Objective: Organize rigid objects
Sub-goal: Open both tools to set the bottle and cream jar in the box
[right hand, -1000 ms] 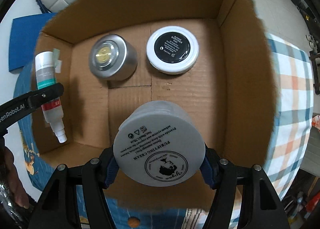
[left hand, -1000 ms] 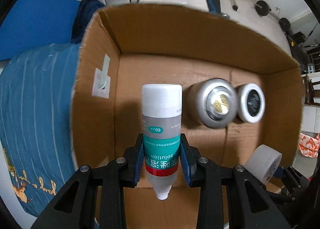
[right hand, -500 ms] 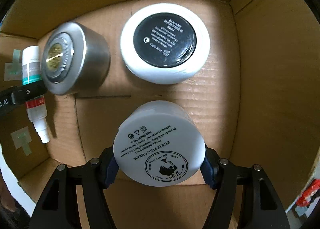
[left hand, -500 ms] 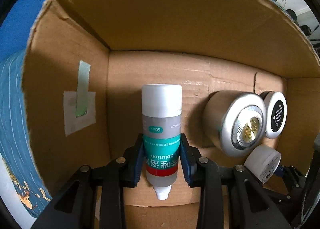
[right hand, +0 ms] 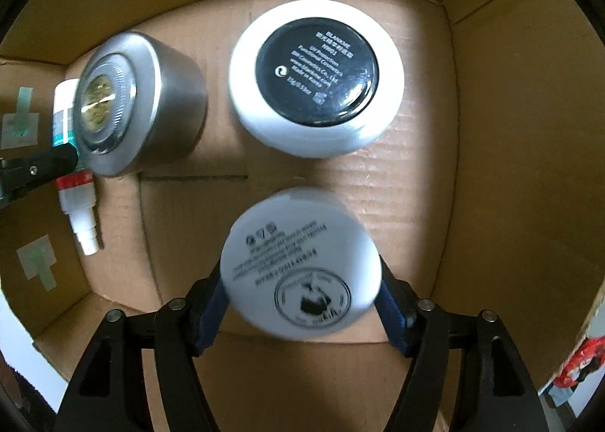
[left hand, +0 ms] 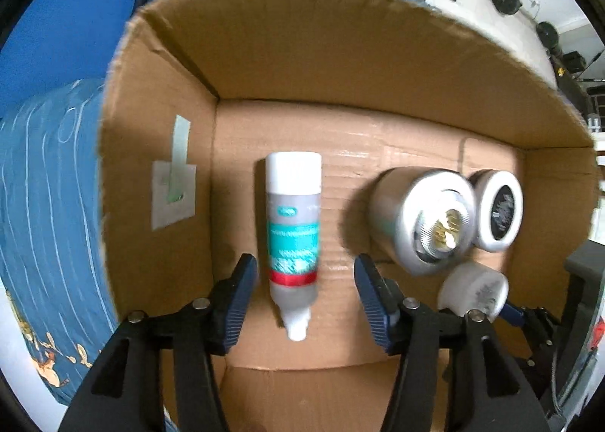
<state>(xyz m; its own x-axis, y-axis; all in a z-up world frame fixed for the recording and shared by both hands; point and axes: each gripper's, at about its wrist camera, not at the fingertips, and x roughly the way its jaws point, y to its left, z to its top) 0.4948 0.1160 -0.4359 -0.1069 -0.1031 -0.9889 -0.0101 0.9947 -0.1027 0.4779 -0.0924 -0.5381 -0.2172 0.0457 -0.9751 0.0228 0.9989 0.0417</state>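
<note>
Cardboard box (left hand: 159, 152) floor: bottle (left hand: 293, 239) lies lengthwise between opening left gripper (left hand: 302, 303) pads, untouched; right gripper (right hand: 302, 313), easing open, brackets cream jar (right hand: 300, 262).

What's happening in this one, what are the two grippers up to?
Toiletries are being packed into a cardboard box. The left gripper is opening, its pads clear of the spray bottle between them. The right gripper is opening around a white cream jar. A silver tin and black-lidded jar already sit inside.
</note>
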